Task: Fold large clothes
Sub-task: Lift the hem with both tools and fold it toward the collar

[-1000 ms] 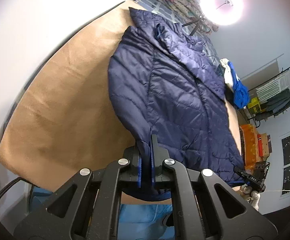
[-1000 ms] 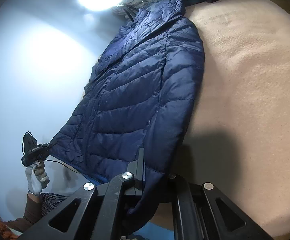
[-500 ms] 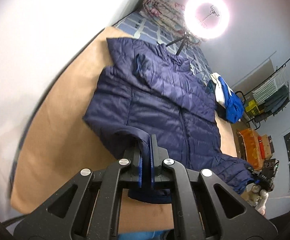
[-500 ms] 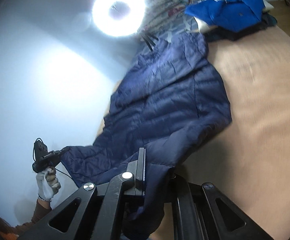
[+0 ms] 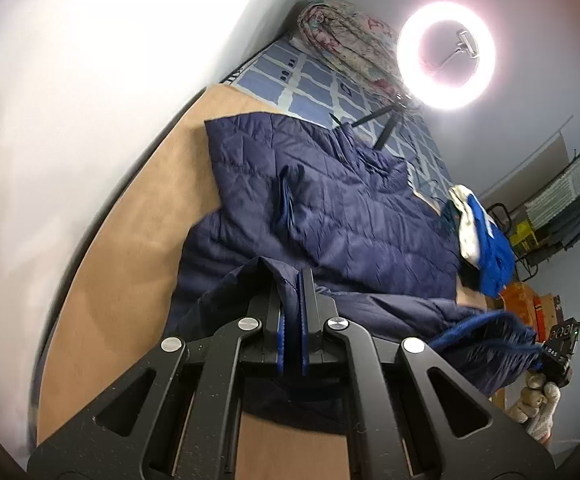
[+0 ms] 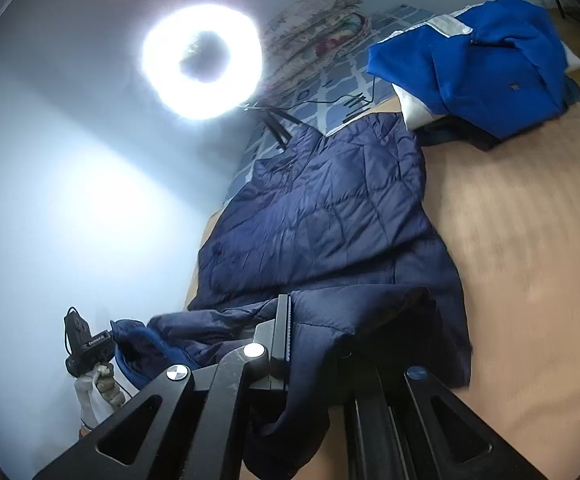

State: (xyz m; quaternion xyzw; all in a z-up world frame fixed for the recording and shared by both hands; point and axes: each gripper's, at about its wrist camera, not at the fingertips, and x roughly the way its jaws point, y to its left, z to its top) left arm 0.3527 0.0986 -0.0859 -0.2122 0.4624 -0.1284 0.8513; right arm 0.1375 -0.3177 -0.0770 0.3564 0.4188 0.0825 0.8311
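A navy quilted puffer jacket is spread on the tan-covered bed, its collar toward the far edge and its hem raised off the near edge. One hem corner is pinched in the left gripper, the other in the right gripper, both sets of jaws pressed together on fabric. The garment is judged light, soft and slippery-shelled, apt to billow and slide; seamed hem corners are thought the surest hold.
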